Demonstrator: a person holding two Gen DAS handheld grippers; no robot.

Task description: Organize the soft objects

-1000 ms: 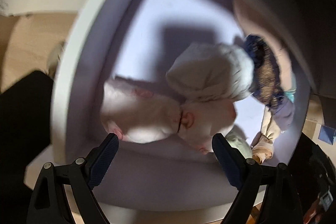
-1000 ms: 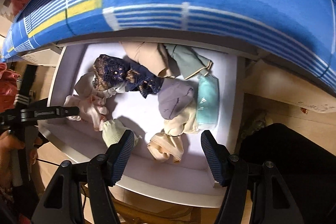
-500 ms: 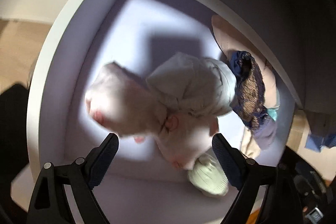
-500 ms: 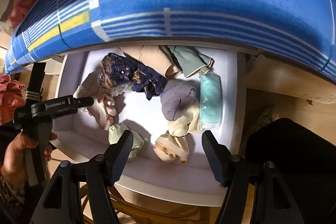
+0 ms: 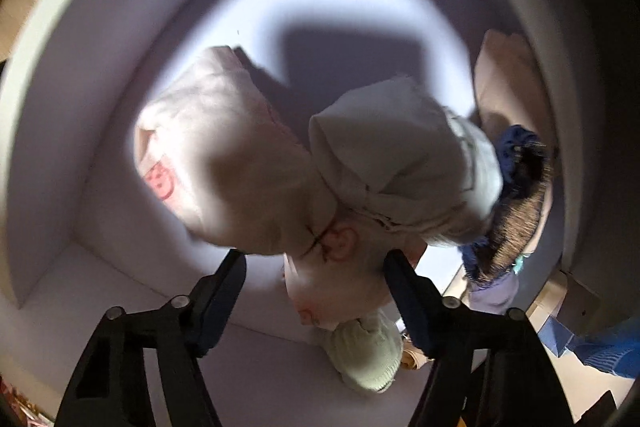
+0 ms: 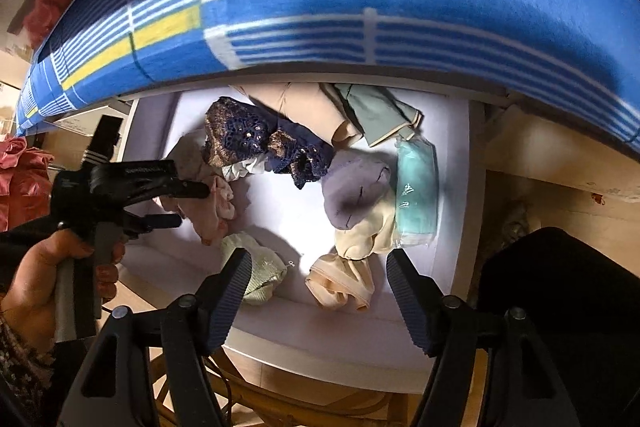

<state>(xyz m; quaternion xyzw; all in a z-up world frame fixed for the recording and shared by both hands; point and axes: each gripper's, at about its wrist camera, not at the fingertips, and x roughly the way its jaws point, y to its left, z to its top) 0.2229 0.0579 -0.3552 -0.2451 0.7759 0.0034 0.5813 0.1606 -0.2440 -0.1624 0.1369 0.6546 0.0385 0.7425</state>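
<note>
Between the jaws of the left gripper (image 5: 314,277), a pale pink garment (image 5: 224,163) is being straddled inside the white drawer (image 5: 80,131). The jaws have just been closing, and the pink cloth is lying in the gap; whether the pads are pressing on it yet cannot be told from the left wrist view, so the gripper is being read as parted, not clamped. Just ahead of the jaws and slightly to their right side, a cream bundle (image 5: 396,163) is resting on the pink one, with a navy lace piece (image 5: 516,203) being crowded against it further to the right. Behind the right finger, a pale green roll (image 5: 368,351) is sitting by the drawer's front wall.

In the right wrist view, the left gripper (image 6: 188,203) is being held by a hand (image 6: 44,283) and pointed steeply down into the pile, presumably so one garment can be pinched out alone.

The right gripper (image 6: 316,279) is being kept hovering with jaws apart and nothing between the pads; beyond its gap, below, a peach garment (image 6: 340,287) is lying. Ahead of the jaws, a mauve piece (image 6: 352,191) and a teal packet (image 6: 416,187) are lying side by side, seemingly already being grouped along that side.
</note>
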